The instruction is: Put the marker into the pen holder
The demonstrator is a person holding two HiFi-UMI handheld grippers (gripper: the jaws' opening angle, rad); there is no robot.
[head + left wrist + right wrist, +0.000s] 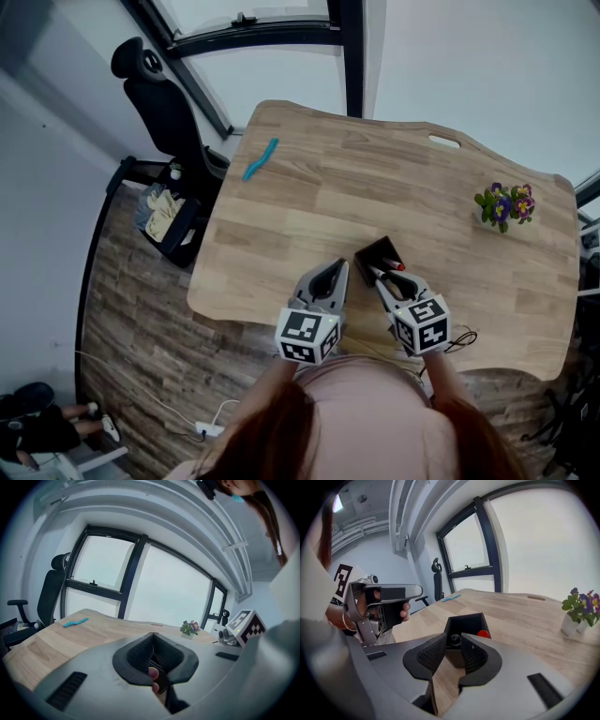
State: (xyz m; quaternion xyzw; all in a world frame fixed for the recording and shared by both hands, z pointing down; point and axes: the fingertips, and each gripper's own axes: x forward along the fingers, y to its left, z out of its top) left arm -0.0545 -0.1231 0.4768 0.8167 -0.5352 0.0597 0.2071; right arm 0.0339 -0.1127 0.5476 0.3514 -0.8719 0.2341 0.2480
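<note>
A black square pen holder stands near the table's front edge, just ahead of both grippers. Inside it, in the right gripper view, a marker stands with its round black end up, and a red cap leans at the holder's right wall. That red cap shows in the head view too. My right gripper is open, tips at the holder's near rim, pads apart from the black end. Its tips point into the holder. My left gripper hovers just left of the holder, jaws together, holding nothing.
A teal strip lies at the table's far left corner. A small pot of purple flowers stands at the right. A black office chair sits beyond the left edge, and a cable hangs by the front edge.
</note>
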